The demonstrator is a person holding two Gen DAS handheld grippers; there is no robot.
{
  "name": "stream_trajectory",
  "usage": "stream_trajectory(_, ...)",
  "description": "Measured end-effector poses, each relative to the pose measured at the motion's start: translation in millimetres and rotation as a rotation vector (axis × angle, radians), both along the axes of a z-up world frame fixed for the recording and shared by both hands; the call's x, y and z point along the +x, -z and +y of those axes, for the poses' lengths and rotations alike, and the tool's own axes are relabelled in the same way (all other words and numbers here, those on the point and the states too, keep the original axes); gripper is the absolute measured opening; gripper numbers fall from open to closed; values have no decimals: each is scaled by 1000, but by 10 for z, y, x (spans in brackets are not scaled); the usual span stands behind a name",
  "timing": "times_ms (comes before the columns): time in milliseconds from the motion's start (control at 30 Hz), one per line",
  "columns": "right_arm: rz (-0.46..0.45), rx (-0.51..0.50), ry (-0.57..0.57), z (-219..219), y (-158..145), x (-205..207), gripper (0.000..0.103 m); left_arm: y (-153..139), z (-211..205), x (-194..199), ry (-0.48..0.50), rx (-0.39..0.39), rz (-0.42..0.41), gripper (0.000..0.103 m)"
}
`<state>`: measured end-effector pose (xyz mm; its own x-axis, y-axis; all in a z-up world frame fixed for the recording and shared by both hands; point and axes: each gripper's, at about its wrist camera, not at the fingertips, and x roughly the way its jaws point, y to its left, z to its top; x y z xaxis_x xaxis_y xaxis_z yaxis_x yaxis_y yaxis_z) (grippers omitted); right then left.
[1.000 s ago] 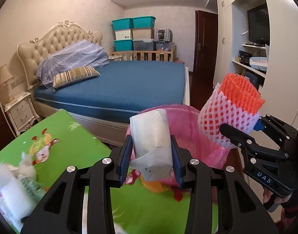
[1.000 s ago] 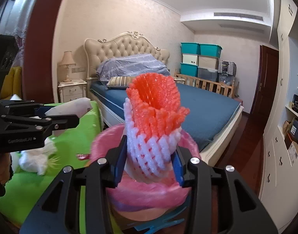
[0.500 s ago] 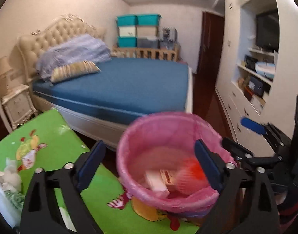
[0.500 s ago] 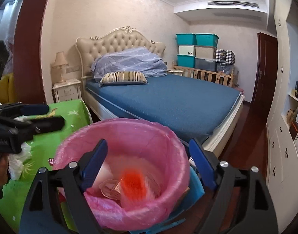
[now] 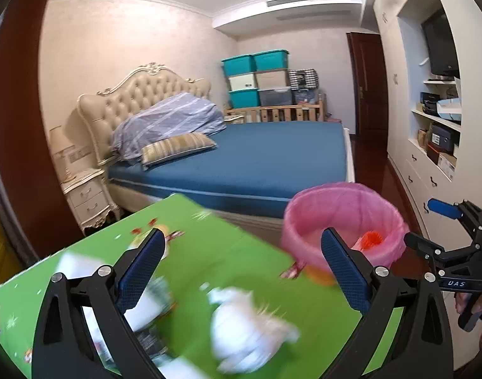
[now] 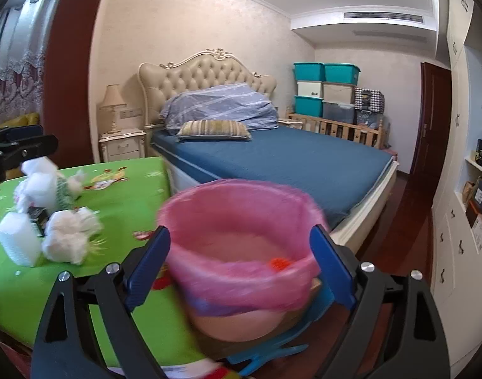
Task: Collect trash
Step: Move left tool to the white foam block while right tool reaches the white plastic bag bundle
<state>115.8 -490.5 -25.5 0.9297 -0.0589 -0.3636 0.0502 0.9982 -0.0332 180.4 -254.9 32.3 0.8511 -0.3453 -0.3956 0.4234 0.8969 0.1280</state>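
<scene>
A bin with a pink liner (image 5: 345, 194) (image 6: 241, 186) stands by the green table (image 5: 228, 271) (image 6: 124, 202). An orange foam net (image 5: 370, 240) (image 6: 280, 263) lies inside it. My left gripper (image 5: 242, 237) (image 6: 29, 139) hangs over the table with its jaws opening, holding nothing. A blurred white crumpled tissue (image 5: 247, 328) lies on the cloth below it. My right gripper (image 6: 239, 237) (image 5: 430, 225) faces the bin from the near side, jaws opening and empty. More white tissues (image 6: 70, 237), a white foam block (image 6: 18, 243) and a small dark box (image 6: 37, 218) lie on the table.
Behind the table and bin is a blue bed (image 6: 288, 158) with a nightstand (image 6: 122, 145) on its left. White cupboards (image 5: 430, 158) line the right wall. A blue dustpan (image 6: 272, 347) lies under the bin. A person's hand (image 5: 474, 303) holds the right gripper.
Both grippers opened and let go: the white pack and the orange foam net dropped into the bin. My left gripper then swung left over the table; the right one drew back slightly.
</scene>
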Motion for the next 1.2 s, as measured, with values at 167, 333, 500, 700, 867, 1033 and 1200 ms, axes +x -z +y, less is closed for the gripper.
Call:
stream_trajectory(167,30,23,-64,422,93,0,88,100,576,-199,-83,-17,41,95)
stream_trajectory(333,63,13,-144,804,163,13,88,363,1077,-363,-159,-26,104,95)
stream_trajectory(500,88,35,-195,1075,221,27,88,583,1398,-527,-191,-17,145,95)
stream_trajectory(700,95,50,-198,1191,249,25,88,746,1526,-531,-186,-54,220,95)
stream_trajectory(867,85,34,-185,1147,207,-30,88,763,1263,-549,-146,-37,223,95)
stream_trajectory(1033,71,55,-174,1025,180,-66,88,831,968,-446,-150,13,220,95)
stream_trajectory(1200,76,68,-183,993,193,-70,88,985,874,-199,-197,26,325,81)
